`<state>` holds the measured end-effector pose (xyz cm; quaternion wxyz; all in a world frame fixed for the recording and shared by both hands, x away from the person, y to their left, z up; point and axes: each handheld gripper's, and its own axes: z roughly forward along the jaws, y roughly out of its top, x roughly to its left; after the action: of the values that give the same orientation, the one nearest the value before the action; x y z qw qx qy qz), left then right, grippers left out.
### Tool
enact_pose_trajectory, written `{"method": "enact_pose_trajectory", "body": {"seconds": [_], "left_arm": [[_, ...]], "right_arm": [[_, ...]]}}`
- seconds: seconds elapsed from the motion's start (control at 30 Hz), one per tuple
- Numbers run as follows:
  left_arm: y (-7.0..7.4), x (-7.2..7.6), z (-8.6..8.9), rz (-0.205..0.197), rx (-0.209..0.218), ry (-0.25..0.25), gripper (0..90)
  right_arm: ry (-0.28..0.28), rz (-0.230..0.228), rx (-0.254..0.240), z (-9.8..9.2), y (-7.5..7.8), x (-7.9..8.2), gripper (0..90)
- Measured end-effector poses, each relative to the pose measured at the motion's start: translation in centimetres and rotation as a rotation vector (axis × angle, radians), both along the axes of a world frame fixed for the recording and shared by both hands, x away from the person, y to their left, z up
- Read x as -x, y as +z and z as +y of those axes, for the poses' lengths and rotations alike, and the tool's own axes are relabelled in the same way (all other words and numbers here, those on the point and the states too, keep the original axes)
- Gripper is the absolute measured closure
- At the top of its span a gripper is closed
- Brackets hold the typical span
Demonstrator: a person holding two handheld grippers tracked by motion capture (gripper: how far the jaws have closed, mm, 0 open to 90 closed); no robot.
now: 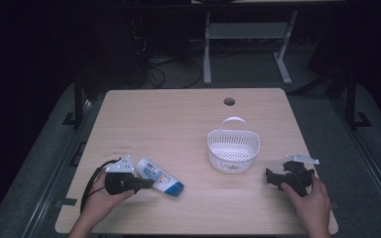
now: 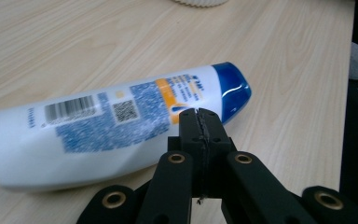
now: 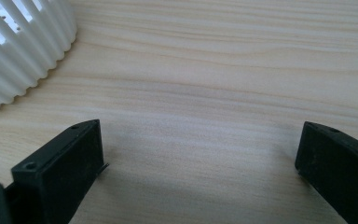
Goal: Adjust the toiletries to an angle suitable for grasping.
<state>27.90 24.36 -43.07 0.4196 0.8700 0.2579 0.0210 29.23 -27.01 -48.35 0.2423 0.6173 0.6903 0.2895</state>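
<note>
So the bottle lies on its side near the front left of the table, blue cap aimed toward the basket; the left claw sits just beside it with its jaws pressed together on nothing, probably lined up for a nudge rather than a grab; the right claw rests low over bare wood by the basket, jaws spread wide, holding nothing; the basket looks empty, and nothing lies between it and the bottle.
</note>
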Motion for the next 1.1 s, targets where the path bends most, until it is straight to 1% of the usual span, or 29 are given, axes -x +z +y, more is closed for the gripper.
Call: {"method": "enact_pose_trajectory", "body": {"seconds": [0.13, 0.2, 0.23, 0.33, 0.4, 0.53, 0.6, 0.63, 0.7, 0.77, 0.87, 0.93, 1.1], "left_arm": [[-0.1, 0.1, -0.6, 0.004, 0.003, -0.017, 90.0], [-0.2, 0.1, -1.0, 0.005, 0.0, -0.032, 90.0], [-0.2, 0.2, -1.4, 0.004, -0.005, -0.047, 90.0], [-0.4, 0.3, -1.7, 0.005, -0.006, -0.057, 90.0], [-0.5, 0.3, -2.0, 0.005, -0.018, -0.071, 90.0], [-0.8, 0.3, -2.4, 0.009, -0.019, -0.084, 90.0], [-1.0, 0.4, -2.7, 0.013, -0.025, -0.093, 90.0], [-1.2, 0.4, -2.9, 0.018, -0.033, -0.108, 90.0], [-1.3, 0.4, -3.1, 0.021, -0.035, -0.11, 90.0], [-1.5, 0.4, -3.6, 0.026, -0.046, -0.126, 90.0], [-1.6, 0.4, -3.8, 0.03, -0.05, -0.132, 90.0], [-1.8, 0.4, -3.9, 0.034, -0.061, -0.134, 90.0], [-2.0, 0.2, -3.9, 0.037, -0.062, -0.133, 90.0]], "right_arm": [[-0.001, 0.0, 0.0, 0.0, 0.0, 0.0, 0.4], [-0.001, 0.0, 0.0, 0.0, 0.0, 0.0, 0.4], [0.0, 0.0, 0.0, 0.0, 0.0, 0.0, 0.4], [0.0, 0.0, 0.0, 0.0, 0.0, 0.0, 0.4], [0.0, 0.0, 0.0, 0.0, 0.0, 0.0, 0.4], [0.0, 0.0, 0.0, 0.0, 0.0, 0.0, 0.4], [0.0, 0.0, 0.0, 0.0, 0.0, 0.0, 0.4], [0.0, 0.0, 0.0, 0.0, 0.0, 0.0, 0.4], [-0.001, 0.0, 0.0, 0.0, 0.0, 0.0, 0.4], [0.0, 0.0, 0.0, 0.0, 0.0, 0.0, 0.4], [-0.001, 0.0, 0.0, 0.0, 0.0, 0.0, 0.4], [-0.001, 0.0, 0.0, 0.0, 0.0, 0.0, 0.4], [0.0, 0.0, 0.0, 0.0, 0.0, 0.0, 0.4]]}}
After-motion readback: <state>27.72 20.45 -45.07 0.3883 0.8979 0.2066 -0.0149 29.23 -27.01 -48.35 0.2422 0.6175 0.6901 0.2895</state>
